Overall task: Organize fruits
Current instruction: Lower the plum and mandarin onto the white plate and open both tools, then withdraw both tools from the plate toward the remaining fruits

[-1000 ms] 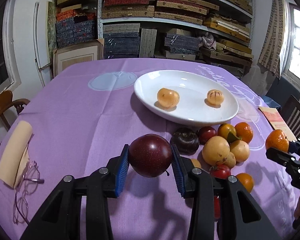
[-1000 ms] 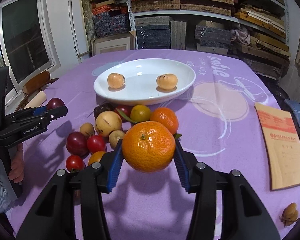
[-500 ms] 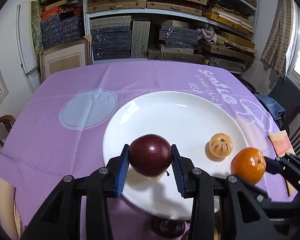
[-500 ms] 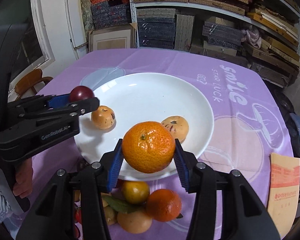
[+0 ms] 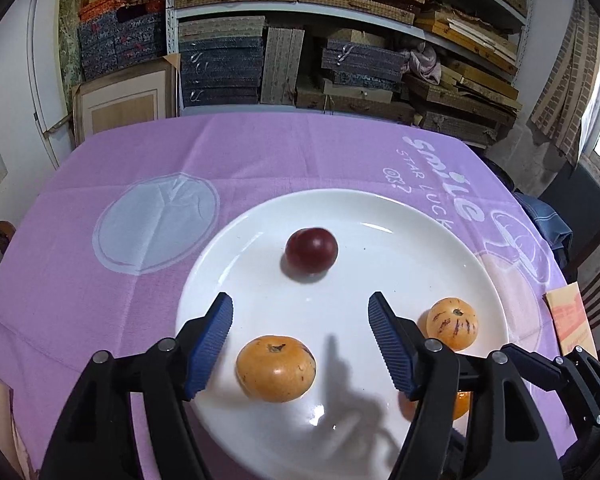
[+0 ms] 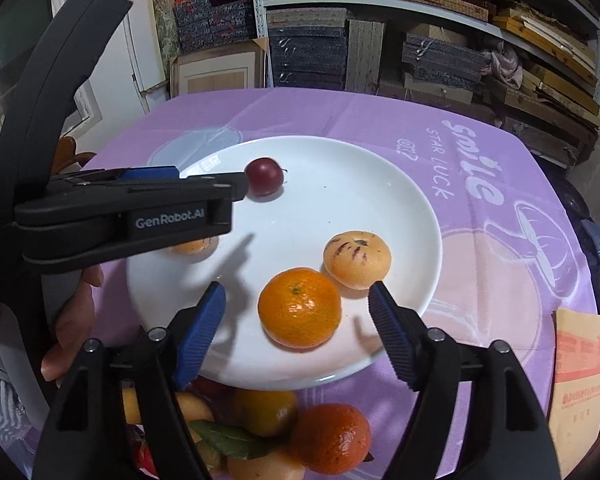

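Soft daylight, sharp finger shadows and small glare on the white plate (image 5: 380, 208), fisheye-curved dark corners.

A purple-clothed table (image 5: 100, 184) carries a white plate (image 5: 400, 216).

1. Purple tablecloth (image 5: 300, 152) on the desk: large white print "Smile", far right of the plate in both views.
2. Same cloth, smaller line beside it: "STAR LUCK".
3. Same cloth, third short line, roughly "@37" or "@3?"; last character uncertain.
4. Left claw (image 6: 148, 216) body, seen from the right wrist view: white lettering "GenRobot.AI" on black housing. Partial white text at the frame's left edge, ending "ion"; rest cut off.
5. Paper envelope (image 6: 580, 384) at the cloth's right edge: red printed lines, too small to read.
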`<state>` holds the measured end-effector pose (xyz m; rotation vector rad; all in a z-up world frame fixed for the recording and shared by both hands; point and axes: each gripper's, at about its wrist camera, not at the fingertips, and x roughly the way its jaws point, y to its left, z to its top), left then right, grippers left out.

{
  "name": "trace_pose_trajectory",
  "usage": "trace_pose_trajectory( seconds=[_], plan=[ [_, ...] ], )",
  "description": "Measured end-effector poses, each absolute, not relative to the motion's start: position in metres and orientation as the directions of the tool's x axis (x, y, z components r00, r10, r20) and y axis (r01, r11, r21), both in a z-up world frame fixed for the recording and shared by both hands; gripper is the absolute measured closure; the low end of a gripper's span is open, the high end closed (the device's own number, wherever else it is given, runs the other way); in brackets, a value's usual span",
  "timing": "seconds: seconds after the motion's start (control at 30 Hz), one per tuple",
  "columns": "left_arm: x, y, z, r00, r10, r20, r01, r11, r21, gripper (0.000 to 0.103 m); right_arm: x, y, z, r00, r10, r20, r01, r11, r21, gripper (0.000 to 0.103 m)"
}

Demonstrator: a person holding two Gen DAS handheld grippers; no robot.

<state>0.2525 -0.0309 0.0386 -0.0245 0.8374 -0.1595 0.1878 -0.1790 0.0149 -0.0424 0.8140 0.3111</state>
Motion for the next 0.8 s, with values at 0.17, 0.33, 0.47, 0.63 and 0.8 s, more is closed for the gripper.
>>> trace_pose_trajectory(
  seconds=[0.17,0.33,0.47,0.63,0.8],
  plan=[
    [0.204,-0.002,0.059,0.697,-0.141,-0.703,0.094,0.990,-0.106,0.024,0.144,-0.217,0.036,0.715,0.286,-0.638,-0.238,0.958,0.162,0.012],
    [0.125,0.018,0.041,0.699,-0.111,-0.706,0.074,0.994,-0.083,0.018,0.083,-0.260,0.032,0.782,0.316,-0.538,-0.175,0.939,0.297,0.004],
    [0.077,0.013,0.016,0.688,-0.083,-0.721,0.073,0.996,-0.045,0.018,0.050,-0.279,0.015,0.800,0.313,-0.511,-0.135,0.925,0.355,0.004],
    [0.049,-0.007,0.002,0.727,-0.041,-0.686,0.096,0.995,0.042,0.018,0.045,-0.286,-0.001,0.784,0.298,-0.544,-0.110,0.930,0.350,0.004],
    [0.046,-0.010,0.004,0.748,-0.082,-0.659,0.123,0.992,0.017,0.018,0.050,-0.296,0.000,0.792,0.303,-0.530,-0.079,0.912,0.403,0.004]
  ],
)
